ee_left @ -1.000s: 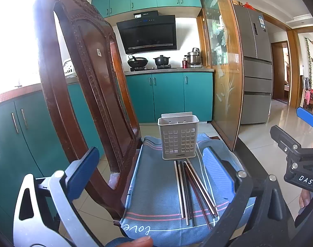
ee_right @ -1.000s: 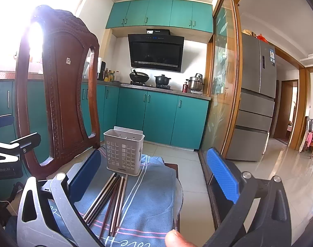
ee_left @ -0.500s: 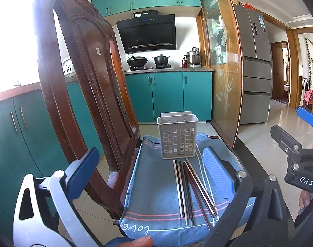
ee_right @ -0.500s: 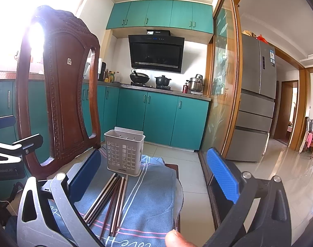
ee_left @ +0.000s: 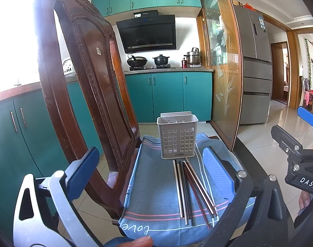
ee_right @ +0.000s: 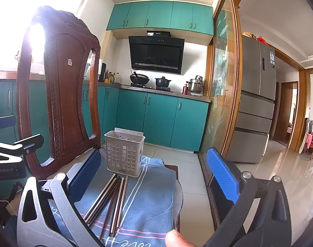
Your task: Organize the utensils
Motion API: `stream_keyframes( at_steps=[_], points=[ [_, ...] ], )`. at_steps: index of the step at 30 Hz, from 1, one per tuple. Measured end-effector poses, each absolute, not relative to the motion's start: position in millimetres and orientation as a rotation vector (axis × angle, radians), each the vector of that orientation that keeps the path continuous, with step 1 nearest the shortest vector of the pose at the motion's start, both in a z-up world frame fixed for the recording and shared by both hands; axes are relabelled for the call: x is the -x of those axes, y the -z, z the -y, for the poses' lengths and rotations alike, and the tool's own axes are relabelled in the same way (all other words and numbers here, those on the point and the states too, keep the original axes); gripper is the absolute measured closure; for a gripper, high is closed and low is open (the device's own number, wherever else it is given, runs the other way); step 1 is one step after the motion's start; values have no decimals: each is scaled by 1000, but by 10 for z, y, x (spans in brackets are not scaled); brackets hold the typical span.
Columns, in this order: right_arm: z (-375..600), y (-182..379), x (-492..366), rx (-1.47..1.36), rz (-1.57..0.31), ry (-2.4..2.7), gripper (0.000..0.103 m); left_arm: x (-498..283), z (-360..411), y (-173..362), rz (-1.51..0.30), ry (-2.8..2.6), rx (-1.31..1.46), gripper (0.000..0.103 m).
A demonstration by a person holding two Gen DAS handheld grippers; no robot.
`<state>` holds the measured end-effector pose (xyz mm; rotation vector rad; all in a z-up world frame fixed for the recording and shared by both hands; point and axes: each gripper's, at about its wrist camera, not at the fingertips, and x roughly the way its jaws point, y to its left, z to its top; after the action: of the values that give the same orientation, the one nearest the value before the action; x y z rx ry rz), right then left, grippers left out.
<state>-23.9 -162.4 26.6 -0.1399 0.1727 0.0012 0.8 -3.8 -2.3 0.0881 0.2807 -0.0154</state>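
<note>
Several chopsticks (ee_left: 190,189) (ee_right: 110,199), silver and dark brown, lie side by side on a blue cloth (ee_left: 154,189) (ee_right: 148,201) spread over a chair seat. Just beyond their far tips a white perforated utensil basket (ee_left: 177,135) (ee_right: 124,153) stands upright. My left gripper (ee_left: 150,173) is open, hovering above the near end of the cloth with nothing between its fingers. To the right of it my right gripper (ee_right: 154,173) is open too, empty, its left finger over the chopsticks. Each gripper shows at the edge of the other's view.
A tall carved wooden chair back (ee_left: 84,94) (ee_right: 59,90) rises left of the cloth. Teal cabinets (ee_left: 168,96) with a stove and pots stand behind, a glass sliding door (ee_left: 220,72) to the right, a grey fridge (ee_left: 256,70) beyond. Tiled floor lies around the chair.
Both grippers have shifted only very slightly; the basket sits a touch higher in the left wrist view. Nothing was grasped or let go.
</note>
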Motion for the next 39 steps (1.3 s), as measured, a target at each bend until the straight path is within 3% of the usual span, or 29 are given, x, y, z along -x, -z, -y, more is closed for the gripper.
stream_keyframes(
  at_steps=[39],
  points=[
    [1614, -265, 244, 143, -167, 0, 2, -12, 54, 33, -272, 17, -97, 3]
  ],
)
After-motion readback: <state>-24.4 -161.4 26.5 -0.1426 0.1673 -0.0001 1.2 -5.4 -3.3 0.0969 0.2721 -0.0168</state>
